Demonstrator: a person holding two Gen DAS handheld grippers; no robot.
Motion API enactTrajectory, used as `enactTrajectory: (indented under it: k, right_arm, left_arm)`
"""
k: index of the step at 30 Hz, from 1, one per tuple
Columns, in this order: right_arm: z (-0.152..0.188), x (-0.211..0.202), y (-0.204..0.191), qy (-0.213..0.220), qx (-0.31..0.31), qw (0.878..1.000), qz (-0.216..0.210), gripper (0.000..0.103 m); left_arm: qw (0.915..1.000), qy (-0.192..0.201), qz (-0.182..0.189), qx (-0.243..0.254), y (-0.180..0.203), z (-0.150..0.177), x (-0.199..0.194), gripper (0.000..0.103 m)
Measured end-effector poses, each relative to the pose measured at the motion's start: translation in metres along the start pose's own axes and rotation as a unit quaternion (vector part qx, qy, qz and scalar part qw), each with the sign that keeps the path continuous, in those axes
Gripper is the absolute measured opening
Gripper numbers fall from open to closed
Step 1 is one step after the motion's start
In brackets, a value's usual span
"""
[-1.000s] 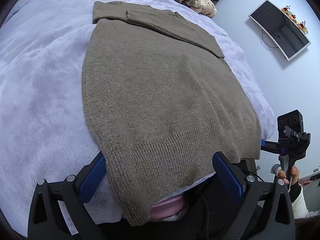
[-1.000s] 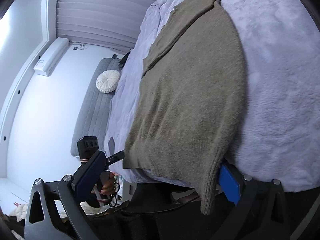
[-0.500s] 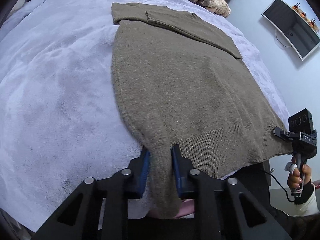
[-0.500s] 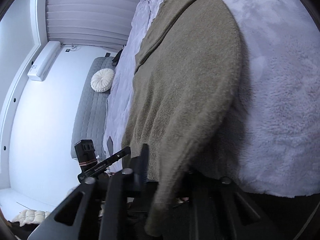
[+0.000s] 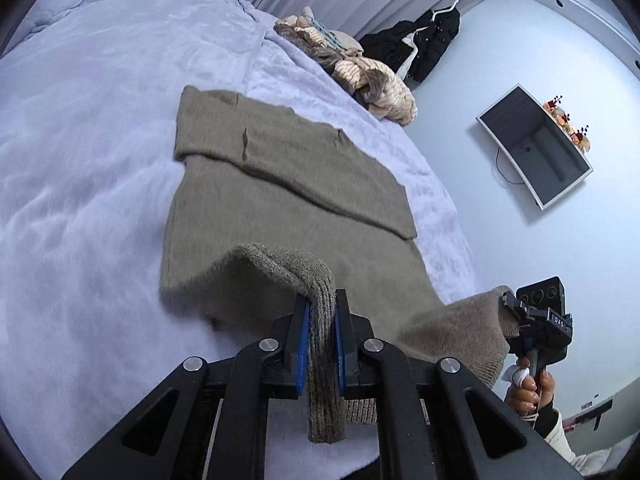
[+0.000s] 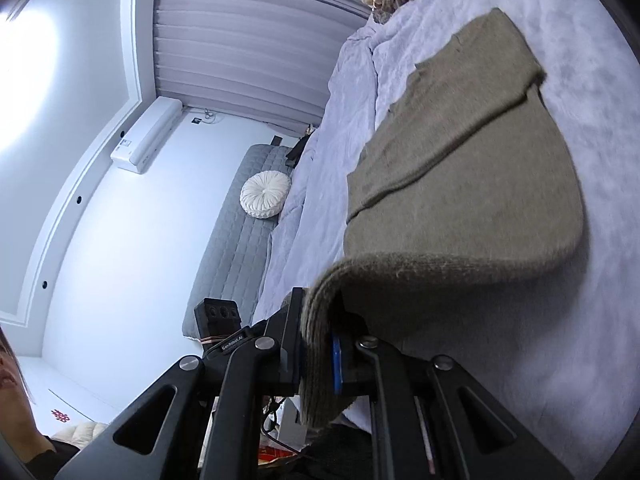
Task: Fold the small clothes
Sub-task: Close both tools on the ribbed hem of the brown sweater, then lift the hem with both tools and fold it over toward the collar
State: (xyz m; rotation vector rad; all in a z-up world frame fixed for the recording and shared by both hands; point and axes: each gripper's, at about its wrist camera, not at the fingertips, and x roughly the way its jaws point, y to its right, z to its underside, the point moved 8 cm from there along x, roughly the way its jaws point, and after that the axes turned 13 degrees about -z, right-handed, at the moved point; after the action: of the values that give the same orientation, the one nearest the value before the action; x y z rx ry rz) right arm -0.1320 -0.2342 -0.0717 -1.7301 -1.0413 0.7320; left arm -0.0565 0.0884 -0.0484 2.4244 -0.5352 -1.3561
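Note:
An olive-brown knit sweater lies flat on the lavender fleece bed cover, its sleeves folded across the top. My left gripper is shut on the left corner of the ribbed hem, which hangs down between the blue pads. At the right of that view, my right gripper pinches the other hem corner, and a hand holds its handle. In the right wrist view my right gripper is shut on the hem of the sweater. The hem edge is raised off the bed and curls over the sweater's body.
A heap of knitted clothes lies at the bed's far edge. A black garment and a dark screen hang on the wall. Beside the bed stand a grey quilted bench and a round white cushion.
Both grippers went from open around the hem corners to shut on them. They have since lifted the hem off the bed edge and carried it forward over the sweater.

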Motion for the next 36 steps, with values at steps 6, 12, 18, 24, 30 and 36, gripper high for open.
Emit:
enactTrajectory:
  k: [6,12,18,24,30,36]
  right_arm:
    - [-0.093,0.008,-0.004,0.048,-0.014,0.999,-0.001,0.012]
    - [-0.187,0.026,0.037,0.085,0.005,0.996,0.022,0.012]
    - [-0.189,0.063,0.102,-0.015,0.001,0.985,0.174,0.041]
    - [-0.153,0.084,0.132,-0.122,-0.044,0.958,0.257,0.081]
    - [-0.137,0.110,0.147,-0.194,-0.109,0.913,0.341,0.072]
    - [-0.105,0.115,0.120,-0.228,-0.244,0.839,0.429,0.010]
  left_arm:
    - [0.9992,0.034,-0.019,0.005,0.009,-0.088,0.027,0.012]
    - [0.9966,0.049,-0.065,0.006,-0.001,-0.161,0.088,0.012]
    - [0.9921,0.021,-0.123,0.013,-0.028,-0.164,0.133,0.016]
    - [0.9887,0.026,-0.130,0.070,-0.031,-0.145,0.133,0.093]
    - [0.9796,-0.063,-0.127,0.142,-0.008,-0.115,0.175,0.069]
    - [0.9699,-0.034,-0.157,0.183,-0.002,-0.093,0.149,0.008]
